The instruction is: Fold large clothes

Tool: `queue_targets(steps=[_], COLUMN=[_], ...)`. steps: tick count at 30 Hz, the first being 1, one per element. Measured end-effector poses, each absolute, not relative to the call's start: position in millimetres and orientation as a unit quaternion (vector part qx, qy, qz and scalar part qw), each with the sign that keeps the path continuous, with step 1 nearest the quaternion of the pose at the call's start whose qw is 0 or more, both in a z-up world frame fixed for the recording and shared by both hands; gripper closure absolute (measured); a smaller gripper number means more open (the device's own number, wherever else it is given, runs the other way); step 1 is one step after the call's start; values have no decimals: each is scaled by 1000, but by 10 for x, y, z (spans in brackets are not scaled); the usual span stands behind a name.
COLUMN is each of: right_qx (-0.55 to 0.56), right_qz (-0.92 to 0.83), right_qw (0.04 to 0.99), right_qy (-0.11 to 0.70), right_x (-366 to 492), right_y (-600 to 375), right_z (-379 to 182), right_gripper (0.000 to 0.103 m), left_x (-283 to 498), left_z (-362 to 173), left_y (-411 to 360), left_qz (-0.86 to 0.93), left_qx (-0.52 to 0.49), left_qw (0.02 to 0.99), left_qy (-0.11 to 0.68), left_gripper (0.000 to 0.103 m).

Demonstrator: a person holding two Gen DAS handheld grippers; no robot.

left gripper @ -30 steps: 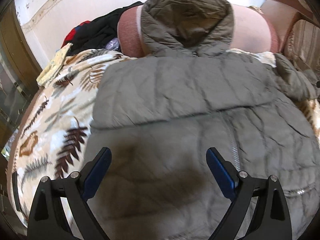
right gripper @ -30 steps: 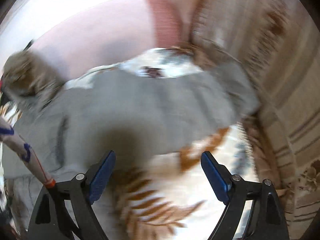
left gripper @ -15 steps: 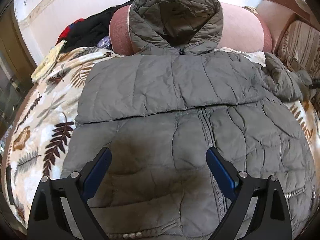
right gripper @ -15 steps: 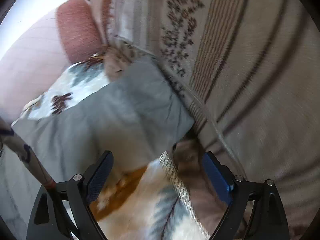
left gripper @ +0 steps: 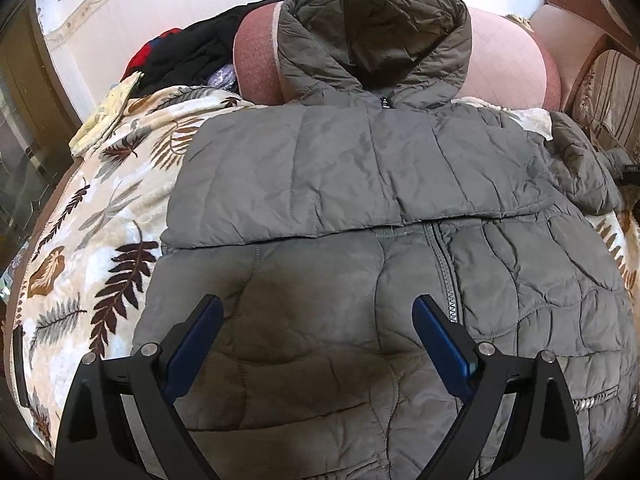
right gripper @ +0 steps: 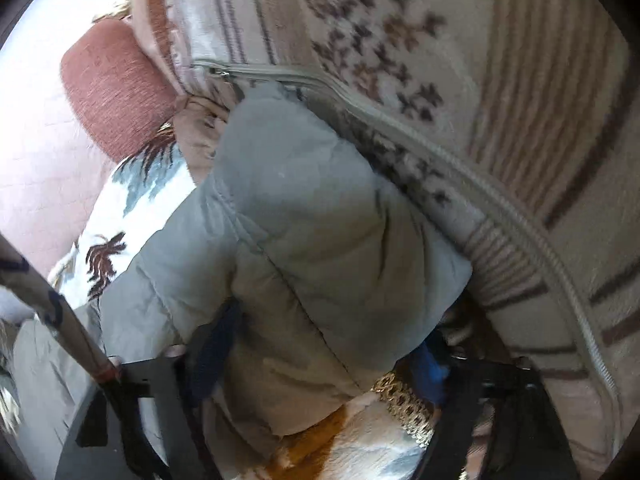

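Your left hand-held gripper (left gripper: 316, 322): wide, over jacket (left gripper: 360, 184). Right hand-held gripper (right gripper: 324, 344): wide, astride sleeve (right gripper: 320, 240) on blanket (right gripper: 132, 220).

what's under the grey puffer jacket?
The jacket lies on a leaf-print blanket, which shows to its left and right. Its hood rests against a pink bolster. Whatever is beneath the jacket's body is covered.
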State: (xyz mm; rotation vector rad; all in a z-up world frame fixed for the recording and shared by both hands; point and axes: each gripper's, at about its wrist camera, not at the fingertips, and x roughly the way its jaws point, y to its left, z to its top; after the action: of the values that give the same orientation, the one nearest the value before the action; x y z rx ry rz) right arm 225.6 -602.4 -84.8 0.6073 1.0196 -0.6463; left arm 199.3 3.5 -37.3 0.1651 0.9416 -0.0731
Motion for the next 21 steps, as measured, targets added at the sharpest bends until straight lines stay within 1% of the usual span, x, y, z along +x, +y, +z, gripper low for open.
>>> queue_targets(steps=[1, 2, 3, 4, 8, 13, 16, 21], right_qx=[271, 262, 259, 253, 181, 153, 133, 84], right_qz=[-299, -300, -294, -292, -289, -268, -236, -153], right_qw=[784, 788, 793, 797, 814, 835, 859, 900], right_qy=[472, 469, 466, 465, 471, 455, 435, 400], right_x=[2239, 2218, 2201, 2191, 2126, 2119, 2141, 2222], right_y=[-6009, -5991, -5970, -5936, -5669, -5382, -5075, -4207], right_z=[-802, -743, -685, -624, -389, -58, 294, 929], right_gripper=[53, 62, 83, 85, 87, 88, 89, 89], left_x=[1991, 1988, 1985, 1978, 1915, 1821, 1787, 1721], left_z=[-366, -358, -349, -338, -307, -219, -154, -78], left_y=[40, 39, 39, 37, 31, 107, 205, 435], left_qz=[-34, -34, -34, -34, -33, -30, -22, -10], left_qx=[79, 77, 75, 74, 80, 91, 91, 72], left_qw=[888, 888, 889, 889, 888, 889, 890, 892], left_qy=[453, 452, 451, 450, 451, 447, 446, 446], left_gripper=[8, 8, 8, 8, 8, 8, 8, 8])
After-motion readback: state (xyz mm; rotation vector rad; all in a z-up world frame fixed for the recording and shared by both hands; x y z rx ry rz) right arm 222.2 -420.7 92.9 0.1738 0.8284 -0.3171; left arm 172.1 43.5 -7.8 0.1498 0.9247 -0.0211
